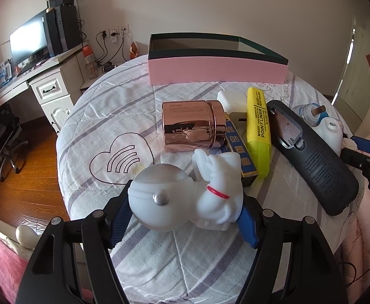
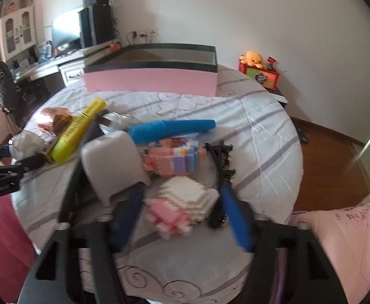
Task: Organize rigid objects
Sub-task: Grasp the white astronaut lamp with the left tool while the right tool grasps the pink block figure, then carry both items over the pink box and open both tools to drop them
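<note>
My left gripper (image 1: 185, 205) is shut on a white astronaut figure (image 1: 185, 197), one blue pad on each side of it, low over the quilt. Behind it lie a rose-gold tin (image 1: 192, 126), a yellow highlighter (image 1: 258, 126) and a black handset (image 1: 311, 157). In the right wrist view my right gripper (image 2: 180, 195) stands around a pink-and-white block figure (image 2: 180, 207). Its blurred pads are close to the figure's sides, with a narrow gap showing on the left. A black hair clip (image 2: 223, 162) lies by the right finger. The open pink box (image 2: 149, 81) stands at the back.
A white-grey bottle (image 2: 111, 162), a blue tube (image 2: 172, 129) and a pink-purple block figure (image 2: 175, 157) crowd the quilt ahead of the right gripper. The bed edge drops to wooden floor (image 1: 20, 185) on the left. A pink pillow (image 2: 342, 228) lies to the right.
</note>
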A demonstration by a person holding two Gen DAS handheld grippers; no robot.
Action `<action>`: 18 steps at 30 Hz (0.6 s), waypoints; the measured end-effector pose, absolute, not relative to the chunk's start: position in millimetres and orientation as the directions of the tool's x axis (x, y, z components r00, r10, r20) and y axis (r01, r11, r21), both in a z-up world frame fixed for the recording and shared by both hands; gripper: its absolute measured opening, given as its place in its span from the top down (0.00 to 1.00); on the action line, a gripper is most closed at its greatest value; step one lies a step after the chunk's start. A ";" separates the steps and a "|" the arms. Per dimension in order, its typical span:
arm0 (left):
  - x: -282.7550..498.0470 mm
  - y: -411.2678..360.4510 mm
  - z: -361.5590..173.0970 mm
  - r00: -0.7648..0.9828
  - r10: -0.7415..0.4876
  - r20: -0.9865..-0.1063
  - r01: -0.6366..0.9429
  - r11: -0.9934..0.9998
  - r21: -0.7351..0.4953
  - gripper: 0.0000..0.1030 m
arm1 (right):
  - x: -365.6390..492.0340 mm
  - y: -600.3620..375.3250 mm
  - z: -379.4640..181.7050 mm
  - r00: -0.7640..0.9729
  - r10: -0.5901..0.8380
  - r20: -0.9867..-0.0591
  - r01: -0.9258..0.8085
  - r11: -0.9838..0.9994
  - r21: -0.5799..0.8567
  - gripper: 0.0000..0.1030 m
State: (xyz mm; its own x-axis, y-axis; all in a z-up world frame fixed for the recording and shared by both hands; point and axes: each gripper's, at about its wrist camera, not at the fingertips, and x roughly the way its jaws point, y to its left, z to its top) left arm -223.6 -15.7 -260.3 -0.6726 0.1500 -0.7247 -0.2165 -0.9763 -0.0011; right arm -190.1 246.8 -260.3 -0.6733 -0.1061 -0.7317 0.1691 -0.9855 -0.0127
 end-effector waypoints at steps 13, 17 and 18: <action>-222.3 -16.0 -257.3 -0.682 0.170 -0.711 -0.233 -0.972 -0.009 0.31 | -189.1 244.9 -270.5 -0.654 -0.135 -0.745 0.172 -0.985 0.027 0.41; -218.9 -15.8 -248.2 -0.697 0.188 -0.692 -0.247 -0.969 -0.015 0.31 | -187.4 242.1 -261.6 -0.669 -0.144 -0.729 0.184 -0.983 0.025 0.41; -218.3 -15.7 -245.7 -0.700 0.190 -0.688 -0.249 -0.968 -0.015 0.31 | -187.4 241.4 -258.9 -0.672 -0.147 -0.726 0.187 -0.982 0.025 0.41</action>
